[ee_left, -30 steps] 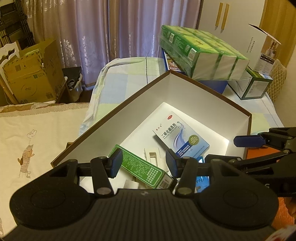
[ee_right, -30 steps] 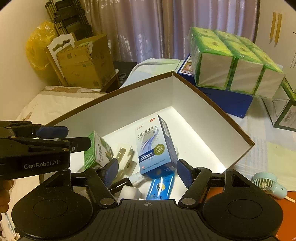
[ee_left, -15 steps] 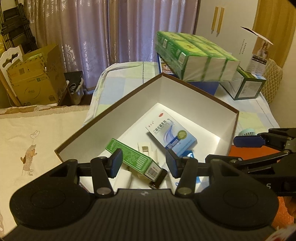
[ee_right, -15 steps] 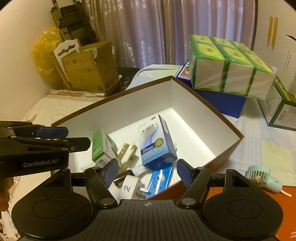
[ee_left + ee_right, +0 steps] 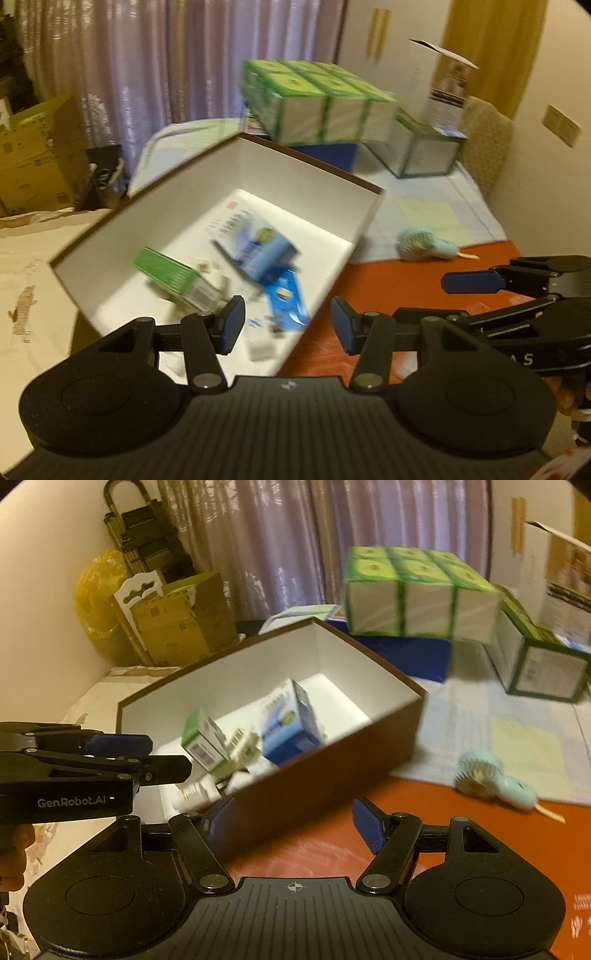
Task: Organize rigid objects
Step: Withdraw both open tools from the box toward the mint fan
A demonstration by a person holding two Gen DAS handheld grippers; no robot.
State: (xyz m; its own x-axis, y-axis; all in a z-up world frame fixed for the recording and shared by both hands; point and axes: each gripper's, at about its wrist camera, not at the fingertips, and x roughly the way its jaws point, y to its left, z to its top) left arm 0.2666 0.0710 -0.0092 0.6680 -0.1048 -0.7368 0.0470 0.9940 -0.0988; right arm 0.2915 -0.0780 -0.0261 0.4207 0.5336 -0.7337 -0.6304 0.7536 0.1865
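A brown box with a white inside (image 5: 303, 177) (image 5: 325, 779) stands on the table. In it lie a blue and white medicine carton (image 5: 255, 243) (image 5: 288, 723), a green carton (image 5: 170, 269) (image 5: 203, 738), a flat blue pack (image 5: 288, 299) and small white parts (image 5: 240, 746). My left gripper (image 5: 286, 325) is open and empty over the box's near right corner. My right gripper (image 5: 291, 825) is open and empty, just short of the box's brown near wall. Both views are blurred.
A mint hand fan (image 5: 424, 247) (image 5: 495, 779) lies on the table right of the box. A stack of green and white cartons (image 5: 321, 103) (image 5: 417, 598) sits on a blue box behind. A green-edged box (image 5: 543, 664) stands at the right. Cardboard boxes (image 5: 173, 624) stand at the left.
Both grippers have pulled back and swung right, away from the box's inside. The box now sits farther off and to the left. The orange table surface and the fan have come into view.
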